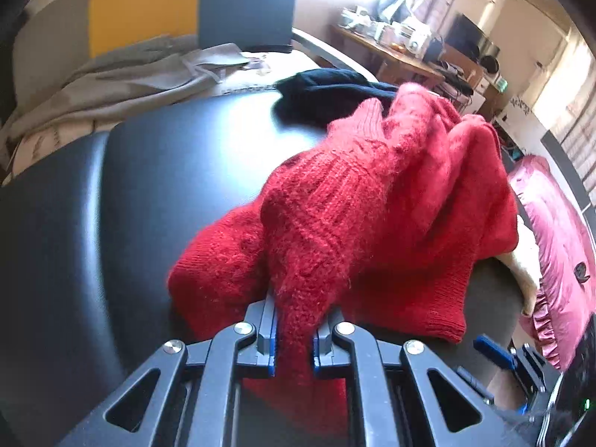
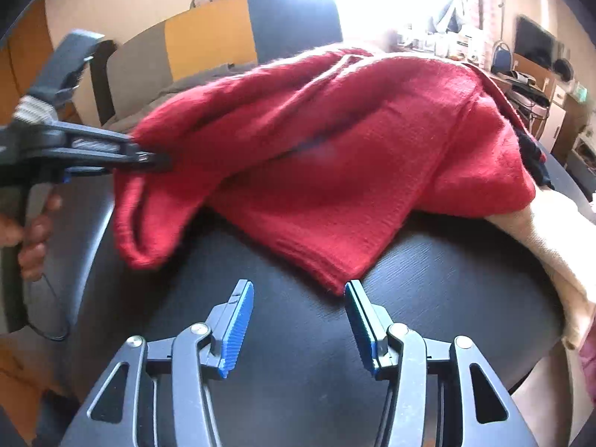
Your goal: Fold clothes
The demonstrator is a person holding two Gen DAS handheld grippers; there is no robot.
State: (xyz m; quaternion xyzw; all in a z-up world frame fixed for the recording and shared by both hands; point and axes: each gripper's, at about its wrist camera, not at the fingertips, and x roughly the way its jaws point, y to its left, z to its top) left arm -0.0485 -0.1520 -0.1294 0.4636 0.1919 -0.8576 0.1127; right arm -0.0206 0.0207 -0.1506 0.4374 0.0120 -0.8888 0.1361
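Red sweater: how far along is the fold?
Early. Nothing looks folded: the red sweater lies bunched on the black table. In hand: the left tongs are shut on a knit part of it, pulling it toward the camera. The right tongs are open, empty, just short of the hem corner. Left: spreading it flat and every fold. A dark garment and a cream one wait untouched.

Both grippers (image 1: 294,335) (image 2: 298,320) were dark grey linkages with silver screws (image 2: 198,329) and ribbed blue pads (image 2: 238,331); a knit cuff (image 2: 31,110) showed
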